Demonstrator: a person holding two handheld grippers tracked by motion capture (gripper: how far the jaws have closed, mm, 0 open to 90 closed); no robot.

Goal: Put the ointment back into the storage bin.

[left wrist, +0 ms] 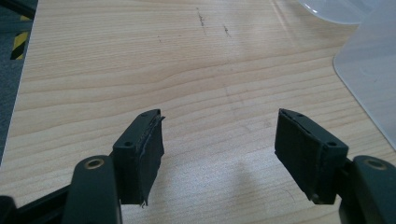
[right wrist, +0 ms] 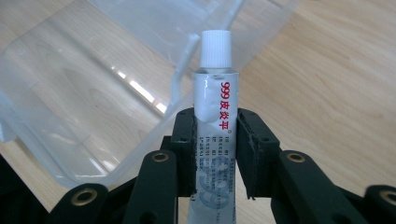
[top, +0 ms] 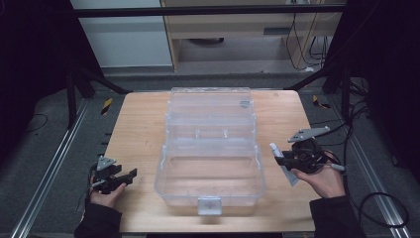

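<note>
A clear plastic storage box stands open in the middle of the wooden table, its lid folded back. Its wall is close in the right gripper view. My right gripper is just right of the box, shut on a white ointment tube. The tube has a white screw cap and red lettering, with its cap pointing toward the box. My left gripper rests at the table's front left, open, with bare wood between its jaws. A box corner shows at the right.
The wooden table has free room left and right of the box. Its edges drop to a dark floor with metal rails and cables. A yellow-black striped marker lies off the far left corner.
</note>
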